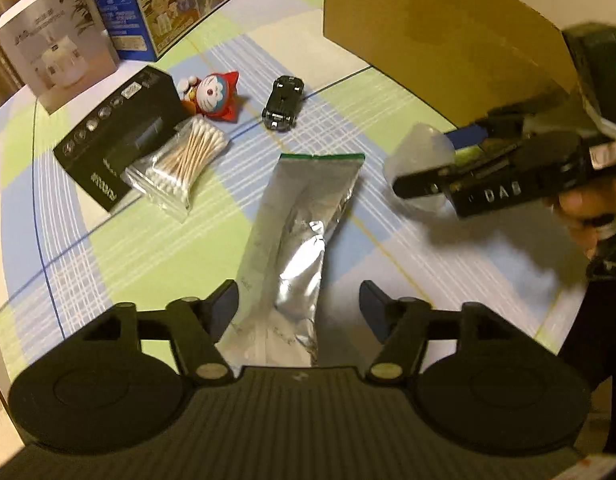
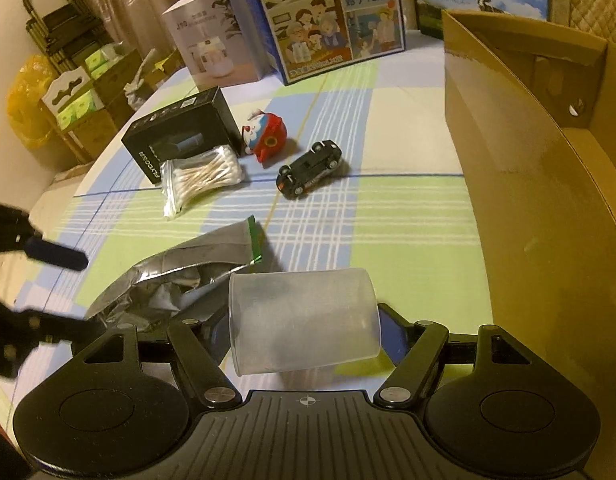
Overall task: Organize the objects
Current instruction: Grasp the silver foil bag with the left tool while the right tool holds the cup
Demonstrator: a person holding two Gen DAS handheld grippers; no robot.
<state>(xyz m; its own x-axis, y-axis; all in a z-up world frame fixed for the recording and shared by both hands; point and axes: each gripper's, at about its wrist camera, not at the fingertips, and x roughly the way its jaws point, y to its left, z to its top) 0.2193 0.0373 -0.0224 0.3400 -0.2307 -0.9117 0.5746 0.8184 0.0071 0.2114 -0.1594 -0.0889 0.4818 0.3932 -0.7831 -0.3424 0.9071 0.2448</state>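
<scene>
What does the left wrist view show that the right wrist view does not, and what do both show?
Only the left wrist view: the person's hand holding the right claw from the side, and the left claw open above the pouch.

Only the right wrist view: the yellow plastic bag, the dark rack, and the inside of the brown cardboard box.

Both: the translucent plastic cup gripped by the right claw, the silver foil pouch, the black toy car, the bag of cotton swabs.

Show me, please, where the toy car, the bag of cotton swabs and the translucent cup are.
Toy car (image 2: 311, 168), right wrist view, on its black roof.
Bag of cotton swabs (image 1: 184, 160), left wrist view, on the bundled sticks.
Translucent cup (image 2: 304, 320), right wrist view, on its side wall.
</scene>
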